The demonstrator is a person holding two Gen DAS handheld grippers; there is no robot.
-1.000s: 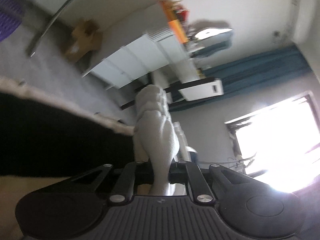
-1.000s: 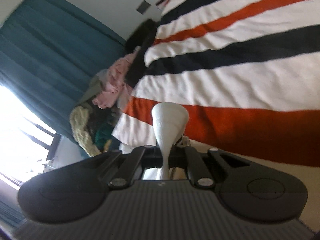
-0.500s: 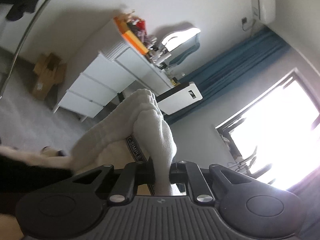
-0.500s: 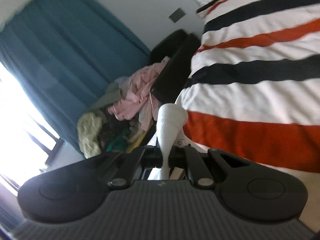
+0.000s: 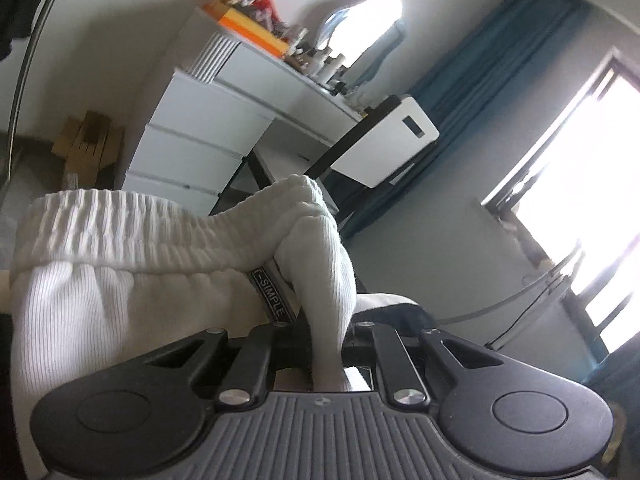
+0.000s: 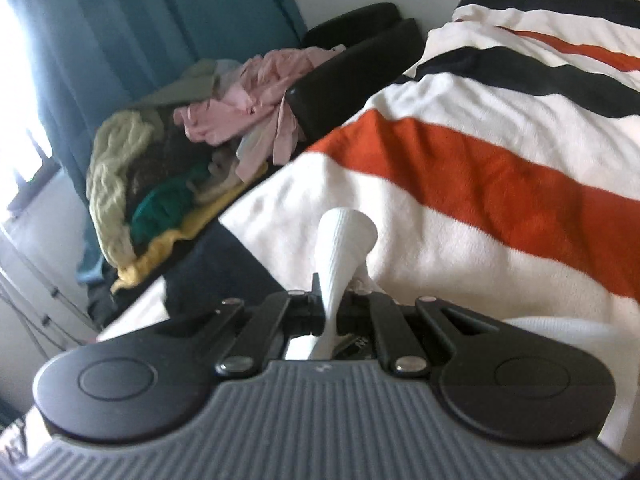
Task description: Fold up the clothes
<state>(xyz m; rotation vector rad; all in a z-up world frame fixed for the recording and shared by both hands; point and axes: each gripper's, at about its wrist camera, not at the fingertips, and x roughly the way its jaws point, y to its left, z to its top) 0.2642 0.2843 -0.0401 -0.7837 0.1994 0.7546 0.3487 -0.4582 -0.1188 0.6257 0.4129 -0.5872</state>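
Two grippers carry one white ribbed garment (image 5: 120, 288) above a bed. Largest in sight is that bed, its striped blanket (image 6: 480, 184) filling the right wrist view from twelve to four o'clock, with a heap of unfolded clothes (image 6: 192, 148) at ten o'clock beside a teal curtain (image 6: 140, 20). In the left wrist view a white chest of drawers (image 5: 200, 136) stands at eleven o'clock and a bright window (image 5: 580, 200) at three o'clock.

The garment, with a gathered elastic waistband and a small woven label (image 5: 270, 296), spreads toward nine o'clock from the left gripper (image 5: 326, 344), whose fingers are clamped on a bunched fold of the waistband. The right gripper (image 6: 334, 312) has its fingers pressed together on a thin pinch of the same white cloth, which flares out just beyond them.

By my reading, the step in hand is carrying the held garment into place over the blanket. Next it needs lowering flat onto the bed, both grips kept tight and level so the waistband stays stretched between them, before any fold is made.
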